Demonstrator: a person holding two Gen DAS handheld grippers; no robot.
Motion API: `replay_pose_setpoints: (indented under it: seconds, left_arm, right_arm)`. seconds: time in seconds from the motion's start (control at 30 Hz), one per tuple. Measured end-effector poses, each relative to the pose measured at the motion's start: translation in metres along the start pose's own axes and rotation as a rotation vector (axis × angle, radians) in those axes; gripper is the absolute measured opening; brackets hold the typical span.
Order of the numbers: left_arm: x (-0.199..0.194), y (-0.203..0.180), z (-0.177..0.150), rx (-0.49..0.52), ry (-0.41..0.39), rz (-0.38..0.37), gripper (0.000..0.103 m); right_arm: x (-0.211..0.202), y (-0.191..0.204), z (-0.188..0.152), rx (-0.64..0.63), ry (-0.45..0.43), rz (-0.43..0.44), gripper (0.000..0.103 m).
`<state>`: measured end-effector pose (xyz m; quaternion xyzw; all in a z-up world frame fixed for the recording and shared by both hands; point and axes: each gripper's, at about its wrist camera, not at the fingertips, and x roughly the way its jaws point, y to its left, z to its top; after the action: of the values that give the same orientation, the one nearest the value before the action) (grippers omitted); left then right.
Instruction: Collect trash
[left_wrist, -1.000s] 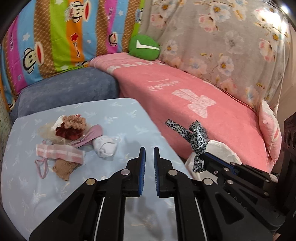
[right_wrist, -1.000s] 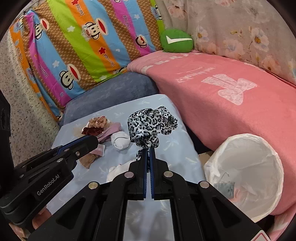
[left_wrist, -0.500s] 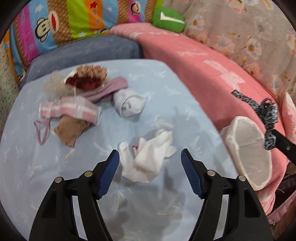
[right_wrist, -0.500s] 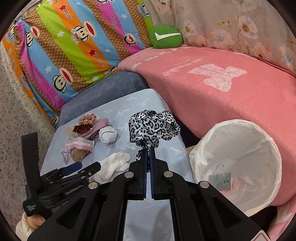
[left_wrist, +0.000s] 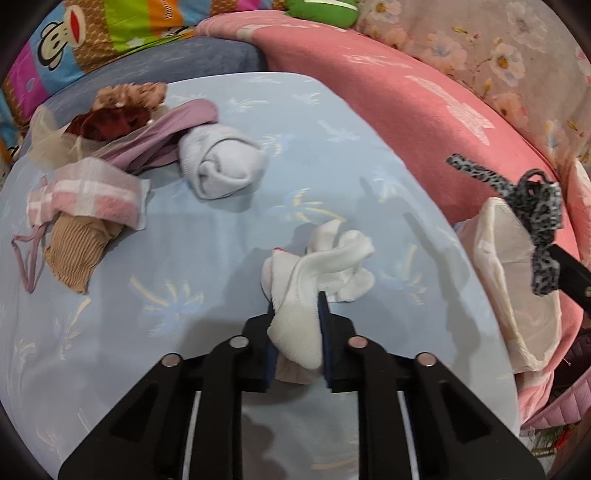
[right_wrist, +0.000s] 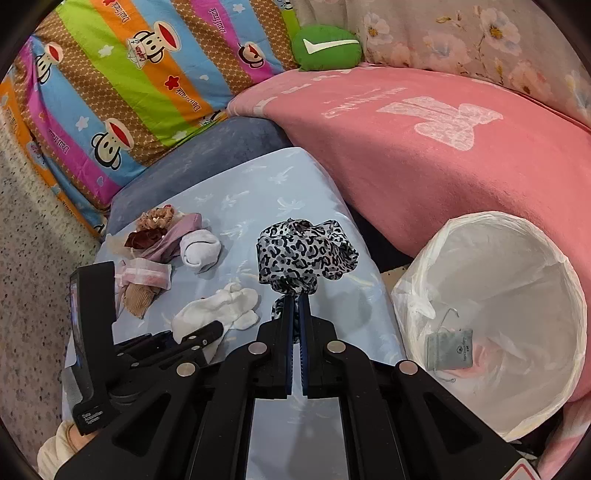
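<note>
Left wrist view is aimed low and close across the blue-clothed counter (left_wrist: 229, 229) toward the pink sofa (left_wrist: 406, 122), right wrist view is set higher and further back, and counter, sofa and lined bin (right_wrist: 517, 258) are shared.

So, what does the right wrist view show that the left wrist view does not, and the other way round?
Only the right wrist view shows the inside of the white bin, with a small grey pouch lying in it, and the whole leopard-print cloth held in the right gripper.

Only the left wrist view shows the left gripper shut on the white sock, seen between its fingers.

Both show the blue tablecloth, the rolled pale sock, the pile of small fabric items and the pink blanket.
</note>
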<state>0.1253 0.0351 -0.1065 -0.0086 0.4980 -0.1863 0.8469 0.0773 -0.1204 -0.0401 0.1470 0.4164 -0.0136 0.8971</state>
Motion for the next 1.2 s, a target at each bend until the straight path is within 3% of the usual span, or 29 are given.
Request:
replay_pose_setpoints:
  seconds: [0.33, 0.57, 1.0, 1.2]
  left_arm:
    - [-0.049, -0.084, 0.017, 0.155, -0.081, -0.127, 0.015]
    - [-0.060, -0.139, 0.025, 0.265, -0.122, -0.149, 0.015]
    - [-0.044, -0.228, 0.012, 0.413, -0.071, -0.207, 0.015]
    - [-0.041, -0.246, 0.011, 0.445, -0.065, -0.228, 0.015]
  right_arm:
    - [-0.033, -0.041, -0.001, 0.106, -0.072, -0.095, 0.002]
    - [-0.053, -0.076, -0.012, 0.156, -0.109, -0.149, 0.003]
    - [-0.102, -0.154, -0.040, 0.295, -0.175, -0.218, 0.003]
    - [-0.116, -0.173, -0.041, 0.323, -0.207, -0.240, 0.003]
